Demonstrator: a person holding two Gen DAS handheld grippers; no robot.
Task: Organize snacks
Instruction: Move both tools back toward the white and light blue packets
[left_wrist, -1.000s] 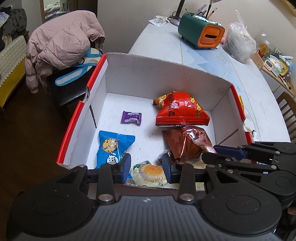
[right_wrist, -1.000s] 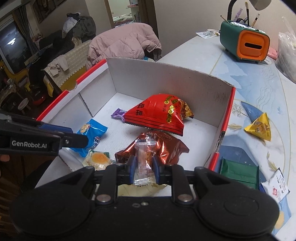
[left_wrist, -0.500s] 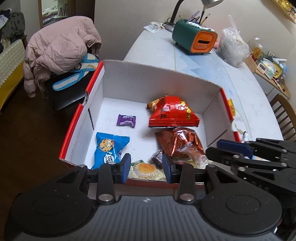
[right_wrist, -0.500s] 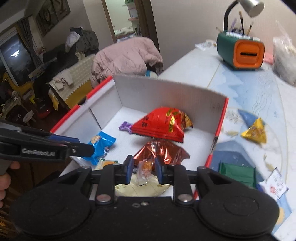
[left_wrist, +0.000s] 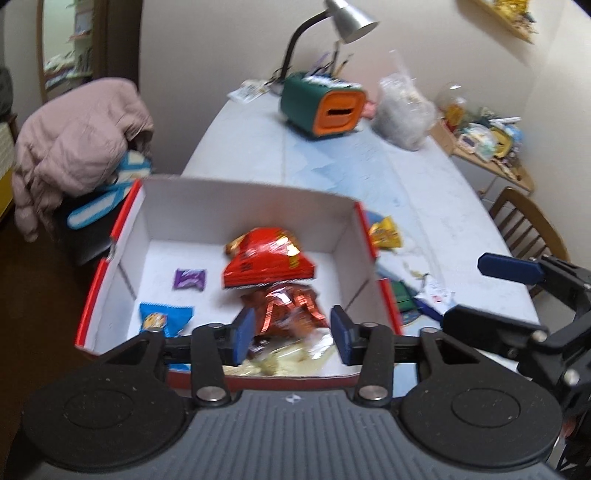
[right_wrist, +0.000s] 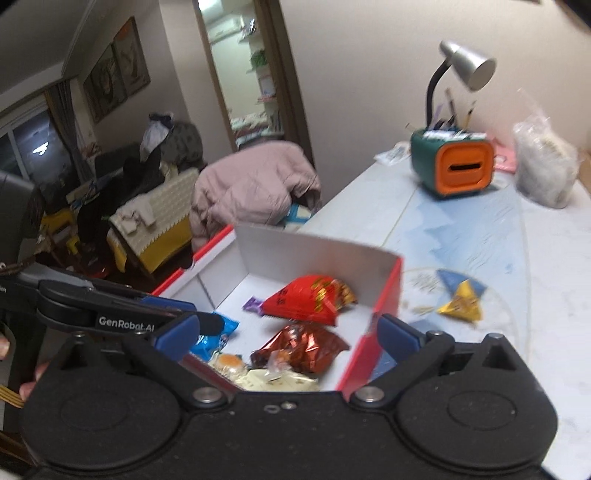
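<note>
A white cardboard box (left_wrist: 243, 188) (right_wrist: 314, 254) with red outer sides holds a red bag (left_wrist: 269, 258) (right_wrist: 306, 299), a brown foil bag (left_wrist: 288, 310) (right_wrist: 303, 343), a purple candy (left_wrist: 189, 278), a blue cookie packet (left_wrist: 162, 317) and a yolk pastry (right_wrist: 231, 362). A small clear-wrapped candy (right_wrist: 277, 360) lies loose by the foil bag. My right gripper (right_wrist: 288, 334) (left_wrist: 495, 295) hangs above the box's near right corner, jaws opening wide and empty. My left gripper (left_wrist: 292, 334) (right_wrist: 166, 310) hovers over the near edge, jaws opening, nothing between them.
On the table right of the box lie a yellow triangular packet (left_wrist: 384, 232) (right_wrist: 461, 302), a green packet (left_wrist: 400, 295) and a white sachet (left_wrist: 436, 295). A green and orange pen holder (left_wrist: 325, 110), a lamp and a plastic bag stand farther back. A chair with a pink jacket (left_wrist: 81, 147) is left.
The right jaws went from shut on the clear-wrapped candy to wide apart, and the candy now lies in the box. Both grippers rose and drew back. The left jaws widened.
</note>
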